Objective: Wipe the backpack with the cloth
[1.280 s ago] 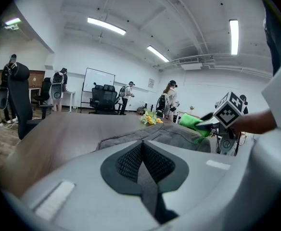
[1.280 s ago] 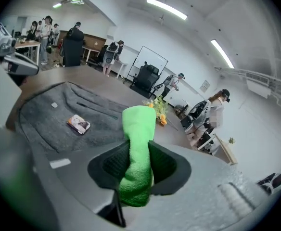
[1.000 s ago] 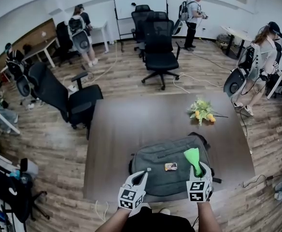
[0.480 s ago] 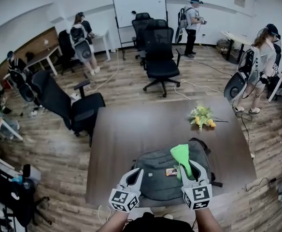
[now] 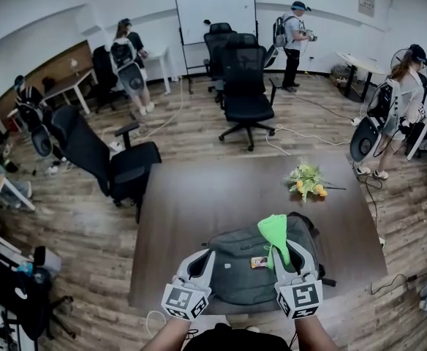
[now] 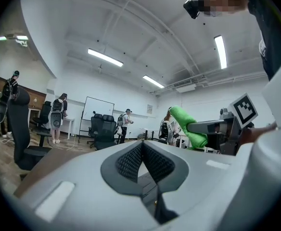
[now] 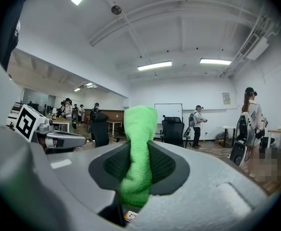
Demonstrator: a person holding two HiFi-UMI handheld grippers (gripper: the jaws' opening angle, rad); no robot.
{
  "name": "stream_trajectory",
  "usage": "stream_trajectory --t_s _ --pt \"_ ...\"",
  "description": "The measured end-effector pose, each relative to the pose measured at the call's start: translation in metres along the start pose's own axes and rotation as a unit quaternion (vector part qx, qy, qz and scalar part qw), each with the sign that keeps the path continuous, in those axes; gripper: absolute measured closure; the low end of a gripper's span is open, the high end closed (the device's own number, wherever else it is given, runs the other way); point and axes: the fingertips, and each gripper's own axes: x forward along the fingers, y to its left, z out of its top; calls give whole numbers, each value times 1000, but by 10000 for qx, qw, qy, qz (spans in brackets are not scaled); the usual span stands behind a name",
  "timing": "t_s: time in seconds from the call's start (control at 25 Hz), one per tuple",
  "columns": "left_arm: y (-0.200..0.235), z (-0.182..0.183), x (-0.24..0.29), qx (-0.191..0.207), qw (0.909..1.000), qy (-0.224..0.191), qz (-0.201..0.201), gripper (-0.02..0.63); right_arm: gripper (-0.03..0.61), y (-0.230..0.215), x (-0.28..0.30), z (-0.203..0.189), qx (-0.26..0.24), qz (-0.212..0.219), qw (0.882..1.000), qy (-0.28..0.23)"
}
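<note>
Left tongs [image 5: 203, 257] are at the near edge of the counter [image 5: 191, 196], clenched on nothing, pads [image 6: 131, 160] pressed together. Right tongs [image 5: 285, 257] sit beside them, grasping the green cloth [image 5: 273, 229], which is pinched mid-length and sticks up past the tips (bunched, not spread). Both are over the near side of the grey backpack [image 5: 235, 276]; contact with it can't be told. The backpack lies flat along the counter's near edge, toward the near right corner, with a small tag [image 5: 258, 262] on top just left of the cloth. A flower bunch [image 5: 306, 178] lies near the far right edge, well apart from the backpack. Beyond are a black office chair [image 5: 246, 93] at the far edge, another chair [image 5: 122, 159] at the left edge, a whiteboard [image 5: 215, 12] and people standing.
</note>
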Motion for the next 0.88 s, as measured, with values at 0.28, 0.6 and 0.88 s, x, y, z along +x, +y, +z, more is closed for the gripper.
stream_trajectory --t_s 0.28,0.6,0.88 --pt "-5 4 -3 -4 10000 9 14 595 486 -2 0 -1 33 -12 10000 -25" --pt "-9 -5 -4 -40 10000 43 -3 595 486 -7 -1 -12 261 -8 9996 51" --pt "-9 -6 -4 58 10000 10 5 595 486 -11 -1 -15 411 -45 9991 22"
